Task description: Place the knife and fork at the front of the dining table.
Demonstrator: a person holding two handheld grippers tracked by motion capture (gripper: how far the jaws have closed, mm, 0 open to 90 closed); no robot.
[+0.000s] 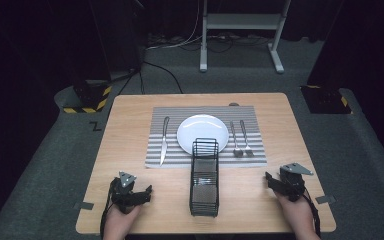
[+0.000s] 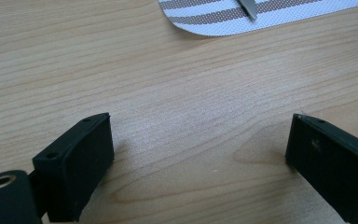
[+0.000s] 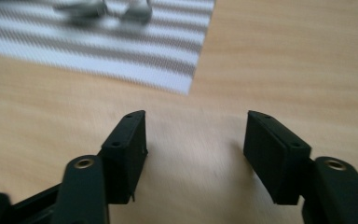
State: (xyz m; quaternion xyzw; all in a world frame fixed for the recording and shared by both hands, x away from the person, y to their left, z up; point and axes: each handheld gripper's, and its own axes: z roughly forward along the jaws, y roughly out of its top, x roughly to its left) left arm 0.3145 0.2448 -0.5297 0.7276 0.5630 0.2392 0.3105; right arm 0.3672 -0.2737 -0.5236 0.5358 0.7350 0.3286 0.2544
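Observation:
A striped placemat (image 1: pixel 180 112) lies on the wooden table (image 1: pixel 130 130) with a white plate (image 1: pixel 202 131) at its middle. A knife (image 1: pixel 164 140) lies left of the plate, a spoon (image 1: pixel 235 140) and a fork (image 1: pixel 246 139) to its right. A black wire caddy (image 1: pixel 204 177) stands in front of the plate, overlapping the mat's near edge. My left gripper (image 1: pixel 145 192) rests at the front left, open over bare wood (image 2: pixel 200 135), with the knife tip (image 2: pixel 248 8) beyond it. My right gripper (image 1: pixel 270 181) sits at the front right, open and empty (image 3: pixel 196 126), near the mat's corner (image 3: pixel 121 51).
Small grey tabs (image 1: pixel 83 205) (image 1: pixel 326 199) mark the table's side edges near the front. Beyond the table, a white frame stand (image 1: pixel 240 22) and cables lie on the grey floor. Black bases with yellow hazard stripes (image 1: pixel 87 97) (image 1: pixel 325 100) flank the far corners.

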